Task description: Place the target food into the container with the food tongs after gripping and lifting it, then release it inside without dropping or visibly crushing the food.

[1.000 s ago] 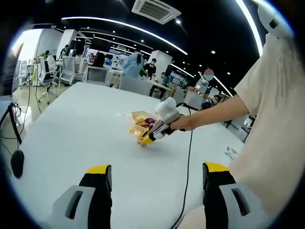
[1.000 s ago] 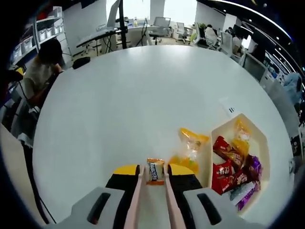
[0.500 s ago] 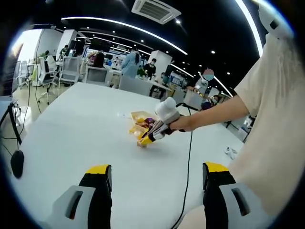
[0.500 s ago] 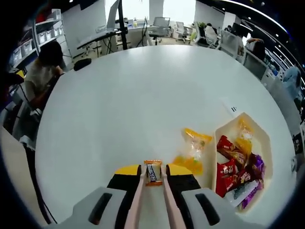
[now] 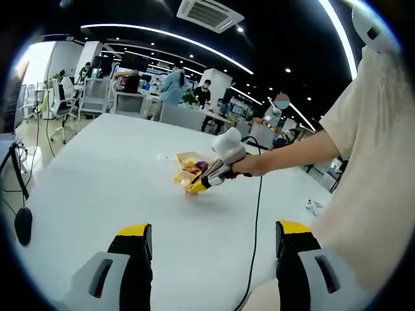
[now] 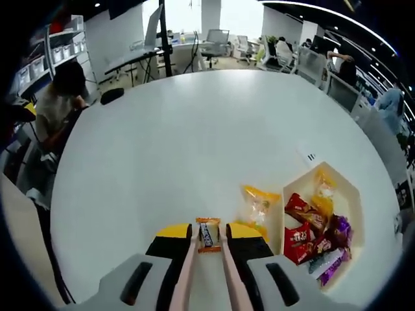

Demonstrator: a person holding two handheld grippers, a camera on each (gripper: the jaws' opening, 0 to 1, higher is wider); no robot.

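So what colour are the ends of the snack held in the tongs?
Orange ends on the snack, clearest in right gripper view.

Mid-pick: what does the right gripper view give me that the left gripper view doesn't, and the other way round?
Right gripper view: the food tongs, held in the right gripper, pinch a small orange-wrapped candy, and a yellow packet lies on the table just outside the container. Left gripper view: the open left gripper, plus the person's arm stretched out above a black cable. Both: the white table, the snack-filled container and the right gripper beside it.
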